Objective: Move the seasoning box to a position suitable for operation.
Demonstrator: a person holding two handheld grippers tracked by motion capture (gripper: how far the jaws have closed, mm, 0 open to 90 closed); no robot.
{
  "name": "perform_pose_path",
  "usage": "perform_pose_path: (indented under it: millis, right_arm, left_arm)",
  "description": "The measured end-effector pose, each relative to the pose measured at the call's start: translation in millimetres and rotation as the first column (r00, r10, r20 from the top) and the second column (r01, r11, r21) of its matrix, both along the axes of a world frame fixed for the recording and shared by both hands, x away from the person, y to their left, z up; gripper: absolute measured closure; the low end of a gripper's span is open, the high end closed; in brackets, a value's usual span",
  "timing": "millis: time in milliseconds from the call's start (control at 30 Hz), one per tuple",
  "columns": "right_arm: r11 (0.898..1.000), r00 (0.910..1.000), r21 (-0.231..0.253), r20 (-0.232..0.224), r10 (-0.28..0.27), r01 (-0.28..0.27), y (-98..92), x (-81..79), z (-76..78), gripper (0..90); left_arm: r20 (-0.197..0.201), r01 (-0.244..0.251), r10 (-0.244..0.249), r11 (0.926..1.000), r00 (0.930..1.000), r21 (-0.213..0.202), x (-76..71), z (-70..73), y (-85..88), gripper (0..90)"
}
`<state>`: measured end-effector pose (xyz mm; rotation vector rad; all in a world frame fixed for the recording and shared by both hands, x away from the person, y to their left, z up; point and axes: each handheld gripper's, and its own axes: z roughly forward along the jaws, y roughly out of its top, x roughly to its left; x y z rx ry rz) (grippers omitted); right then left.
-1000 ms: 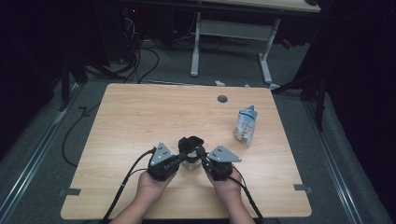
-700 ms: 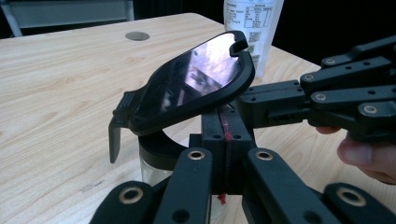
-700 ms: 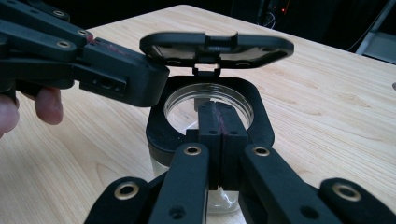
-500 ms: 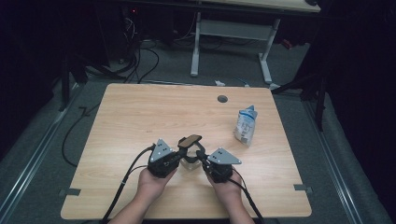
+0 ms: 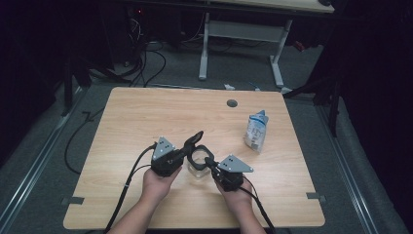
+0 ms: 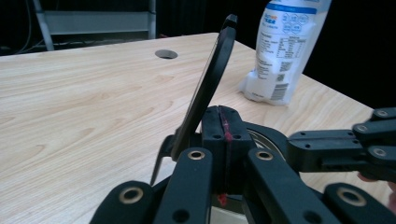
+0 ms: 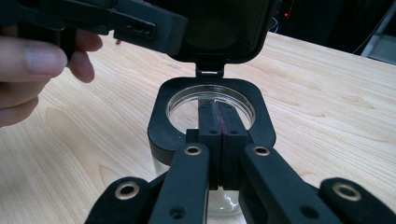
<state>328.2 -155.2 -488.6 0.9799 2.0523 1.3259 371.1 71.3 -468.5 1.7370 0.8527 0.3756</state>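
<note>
**Near the table's front edge: jar lid raised, jar empty**

Between both hands stands a clear jar point(image 7: 210, 140), its hinged black lid point(image 6: 208, 84) tilted open. Left gripper point(image 5: 182, 155) and right gripper point(image 5: 213, 165) show jaws pressed together, gripping nothing. Opening appears done; filling seemingly remains. A sealed white pouch point(image 5: 256, 130) stands well apart, to the right.

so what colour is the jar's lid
Black lid, hinged open above the clear jar; right gripper view.
</note>
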Motion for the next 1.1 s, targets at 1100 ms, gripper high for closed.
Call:
perform_pose_path:
  millis: [1100]
  right_arm:
    - [1.000, 0.9998, 0.017, 0.006, 0.021, -0.021, -3.7, -0.4, -2.0, 90.0]
  left_arm:
    - [-0.013, -0.063, 0.063, 0.9980, 0.9979, 0.003, 11.9, -2.9, 2.5, 90.0]
